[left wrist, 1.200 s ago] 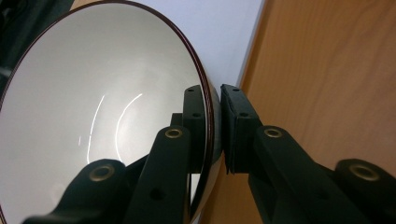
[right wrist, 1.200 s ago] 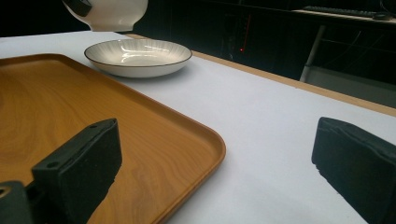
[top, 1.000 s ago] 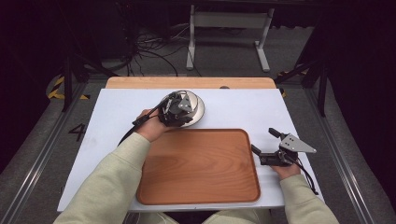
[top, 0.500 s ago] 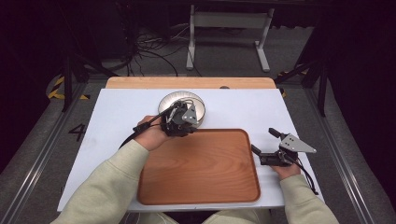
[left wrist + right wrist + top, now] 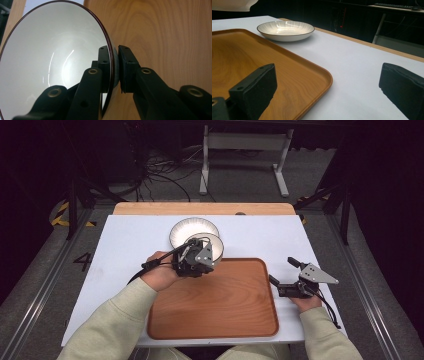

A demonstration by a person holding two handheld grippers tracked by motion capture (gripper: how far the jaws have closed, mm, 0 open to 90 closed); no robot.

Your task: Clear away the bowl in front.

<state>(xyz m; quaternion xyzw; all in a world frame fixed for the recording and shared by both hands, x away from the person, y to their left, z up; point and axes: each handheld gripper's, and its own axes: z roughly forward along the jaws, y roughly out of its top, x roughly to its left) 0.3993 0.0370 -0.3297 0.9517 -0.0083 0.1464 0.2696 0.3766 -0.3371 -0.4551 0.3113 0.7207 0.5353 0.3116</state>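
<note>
left gripper [image 5: 200, 256] clamps the rim of a white bowl [image 5: 50, 65], held above the far-left corner of the wooden tray [image 5: 220, 305] | plate [image 5: 192, 227] sits behind on the table | right gripper [image 5: 290, 275] idles spread wide, empty | likely step: set bowl on tray — lower level, let go only once seated

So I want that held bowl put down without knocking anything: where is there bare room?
The wooden tray is bare across its whole bed, bordered by the left gripper with its bowl at the far-left corner and the right gripper at its right edge. The white table right of the plate is bare too. It's crowded around the plate.
</note>
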